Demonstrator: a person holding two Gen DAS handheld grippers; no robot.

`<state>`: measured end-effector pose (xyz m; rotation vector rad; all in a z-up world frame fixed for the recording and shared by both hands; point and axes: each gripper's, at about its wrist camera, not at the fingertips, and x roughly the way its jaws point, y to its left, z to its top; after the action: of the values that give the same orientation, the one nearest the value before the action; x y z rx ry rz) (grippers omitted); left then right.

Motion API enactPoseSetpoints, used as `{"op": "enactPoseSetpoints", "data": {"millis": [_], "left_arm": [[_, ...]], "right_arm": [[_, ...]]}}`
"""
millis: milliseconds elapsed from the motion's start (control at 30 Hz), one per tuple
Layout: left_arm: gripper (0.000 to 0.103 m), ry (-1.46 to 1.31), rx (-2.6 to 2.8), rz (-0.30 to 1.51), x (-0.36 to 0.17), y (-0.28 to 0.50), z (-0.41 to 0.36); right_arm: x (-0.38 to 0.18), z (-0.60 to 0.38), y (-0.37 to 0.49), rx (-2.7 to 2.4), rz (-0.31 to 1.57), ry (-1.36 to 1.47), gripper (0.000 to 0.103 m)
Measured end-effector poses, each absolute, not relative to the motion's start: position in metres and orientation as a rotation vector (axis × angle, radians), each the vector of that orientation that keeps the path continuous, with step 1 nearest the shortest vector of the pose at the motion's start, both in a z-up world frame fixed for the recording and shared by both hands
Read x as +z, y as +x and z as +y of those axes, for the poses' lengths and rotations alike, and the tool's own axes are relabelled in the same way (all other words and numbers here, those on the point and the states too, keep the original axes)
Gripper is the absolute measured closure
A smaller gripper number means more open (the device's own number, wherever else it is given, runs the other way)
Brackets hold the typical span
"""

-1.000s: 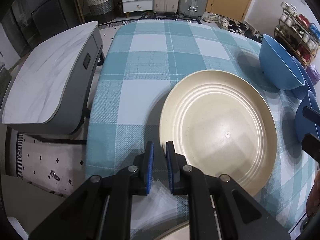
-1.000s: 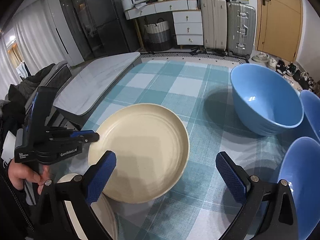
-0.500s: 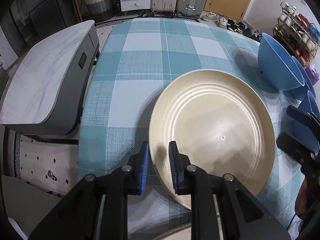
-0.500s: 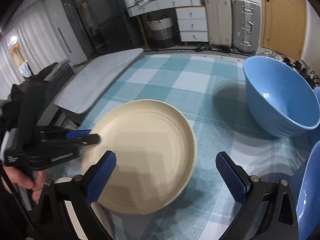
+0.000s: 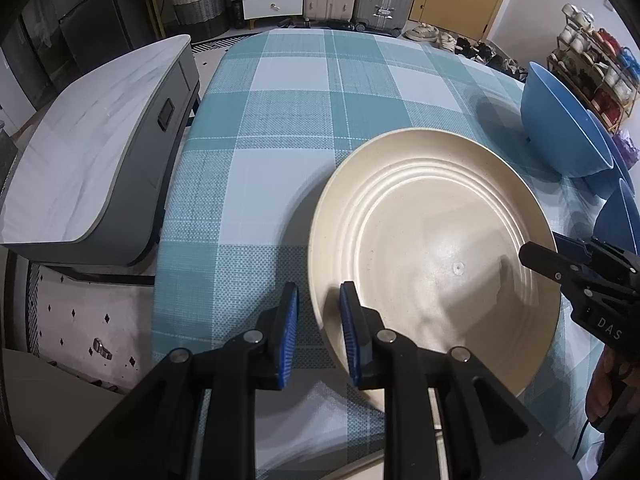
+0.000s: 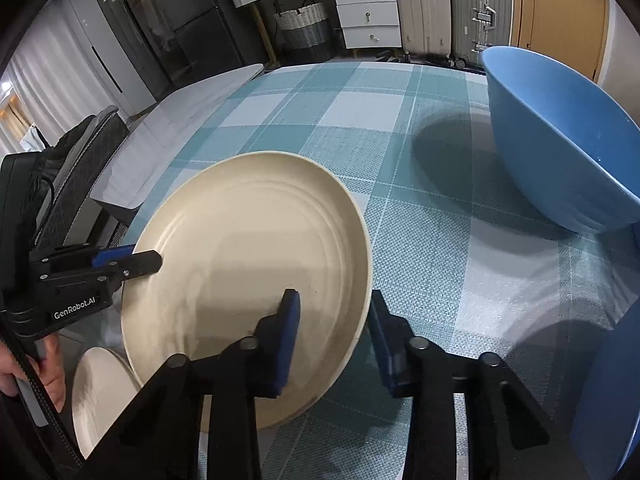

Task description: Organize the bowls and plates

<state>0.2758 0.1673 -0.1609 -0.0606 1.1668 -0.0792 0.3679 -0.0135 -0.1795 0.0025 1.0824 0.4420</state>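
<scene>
**Now both grippers straddle one plate**

Presently the cream plate [image 5: 432, 248] hangs tilted over the near edge of the table [image 5: 280, 120], above its checked cloth. Its shadow falls on the cloth to its left. In the right wrist view its near part overlaps a lower plate [image 6: 100, 392] of the same colour at the bottom left corner.

The left gripper [image 5: 318, 292] has the plate's left rim between its blue pads [image 5: 290, 336], one outside the rim and one over the plate's inner face. Its jaws are opening, and a strip of cloth shows between the outer pad and the rim. From the right wrist camera the same gripper reaches in from the left, its finger lying across the rim, with a hand [image 6: 44, 376] on its grip.

The right gripper [image 6: 334, 300] takes the opposite rim. Its jaws are closing with the rim between them: one pad lies over the inner face, and the other, blurred, is just beside the outer edge. I cannot tell whether either one touches.

A big blue bowl [image 6: 560, 140] stands well apart at the far right of the table. A second bowl [image 6: 608, 400] sits at the right edge, nearer the camera.
</scene>
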Motion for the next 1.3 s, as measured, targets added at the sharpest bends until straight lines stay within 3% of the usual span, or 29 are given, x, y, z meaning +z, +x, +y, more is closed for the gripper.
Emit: {"op": "enactPoseSetpoints", "data": {"millis": [233,1300], "left_arm": [[0.082,-0.056,-0.08,1.165,-0.161,0.274,0.167],[0.085,-0.065,-0.092,1.179,-0.161,0.27,0.163]], "right_arm": [[-0.186,-0.019,0.371,0.419,1.103,0.029,0.089],[-0.188,-0.021,0.37,0.431,1.122,0.058,0.09]]}}
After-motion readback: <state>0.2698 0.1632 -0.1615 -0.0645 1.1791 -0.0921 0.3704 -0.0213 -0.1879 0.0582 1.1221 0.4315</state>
